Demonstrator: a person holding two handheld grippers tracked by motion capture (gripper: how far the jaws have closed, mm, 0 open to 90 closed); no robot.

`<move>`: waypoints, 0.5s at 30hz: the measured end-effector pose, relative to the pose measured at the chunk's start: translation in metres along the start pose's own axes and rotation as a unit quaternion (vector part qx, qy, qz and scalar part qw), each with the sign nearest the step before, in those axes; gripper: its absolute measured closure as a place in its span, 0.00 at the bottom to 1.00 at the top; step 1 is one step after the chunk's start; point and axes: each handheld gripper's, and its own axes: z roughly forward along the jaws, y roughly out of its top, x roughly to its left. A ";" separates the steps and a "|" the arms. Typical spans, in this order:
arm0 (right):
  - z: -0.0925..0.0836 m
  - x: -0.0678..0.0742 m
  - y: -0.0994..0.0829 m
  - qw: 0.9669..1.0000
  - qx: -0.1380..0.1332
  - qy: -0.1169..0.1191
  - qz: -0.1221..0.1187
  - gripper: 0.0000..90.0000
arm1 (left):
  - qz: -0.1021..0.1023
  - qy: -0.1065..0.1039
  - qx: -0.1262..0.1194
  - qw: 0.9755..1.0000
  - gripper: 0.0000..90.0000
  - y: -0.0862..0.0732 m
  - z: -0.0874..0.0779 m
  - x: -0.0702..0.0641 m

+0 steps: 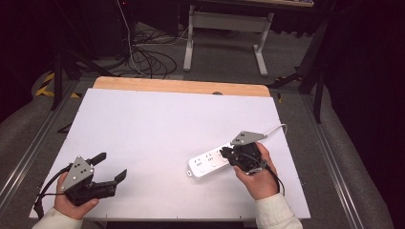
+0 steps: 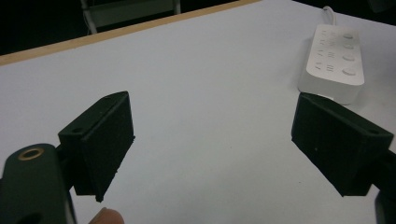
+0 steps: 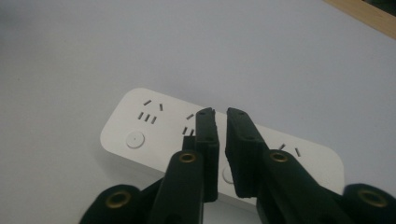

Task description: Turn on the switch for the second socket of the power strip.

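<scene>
Power strip (image 1: 212,163), white and long, lies flat on the table (image 1: 157,124), and it is the thing the work is about.

Going from left to right: the left gripper (image 1: 109,168) is held low near the person's edge of the table. Its fingers (image 2: 100,144) stand wide apart, and nothing is between them. The power strip is far off to their right, well apart from them.

Next comes the power strip itself. It looks like hard, smooth plastic. It should be stiff and will not bend or squash. It is likely not heavy, but the smooth sides could slip in a loose hold. Its round buttons (image 3: 135,139) could get pushed by mistake. A white cord (image 1: 276,129) comes out of the far end and may drag when the strip is moved.

Last is the right gripper (image 1: 229,153). It sits right over the power strip, near the middle of it. Its fingers (image 3: 208,140) are almost together, with just a thin gap, and they hold nothing.

A good place to take hold seems to be across the two long sides, near the middle. That means the fingers must first open wider than the strip.
</scene>
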 end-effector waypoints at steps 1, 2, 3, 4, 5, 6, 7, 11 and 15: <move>0.000 0.000 0.000 1.000 -0.005 0.001 -0.001 0.81 | -0.002 0.000 0.000 1.000 0.15 0.000 0.000 0.000; -0.001 0.000 0.001 1.000 -0.009 0.000 -0.003 0.74 | -0.001 0.000 -0.001 1.000 0.15 0.000 0.000 0.000; -0.002 0.000 0.001 1.000 -0.012 0.003 -0.004 0.70 | -0.001 -0.001 -0.001 1.000 0.15 0.000 0.000 0.000; -0.003 0.000 0.002 1.000 -0.016 0.003 -0.005 0.66 | 0.000 -0.001 0.000 1.000 0.15 0.000 0.000 0.000; -0.005 0.001 0.002 1.000 -0.023 0.001 -0.006 0.61 | 0.000 -0.001 -0.001 1.000 0.15 0.000 0.000 0.000; -0.006 0.002 0.002 1.000 -0.030 0.002 -0.007 0.57 | 0.003 0.000 -0.001 1.000 0.15 0.000 0.000 0.000; -0.007 0.002 0.002 0.999 -0.034 0.004 -0.008 0.53 | 0.001 0.000 -0.001 1.000 0.15 0.000 0.000 0.000; -0.012 0.002 0.003 0.999 -0.041 0.006 -0.010 0.42 | 0.000 -0.002 0.000 1.000 0.15 0.000 0.000 0.000; -0.020 0.003 0.003 0.998 -0.054 0.015 -0.009 0.37 | -0.001 -0.001 -0.001 1.000 0.15 0.000 0.000 0.000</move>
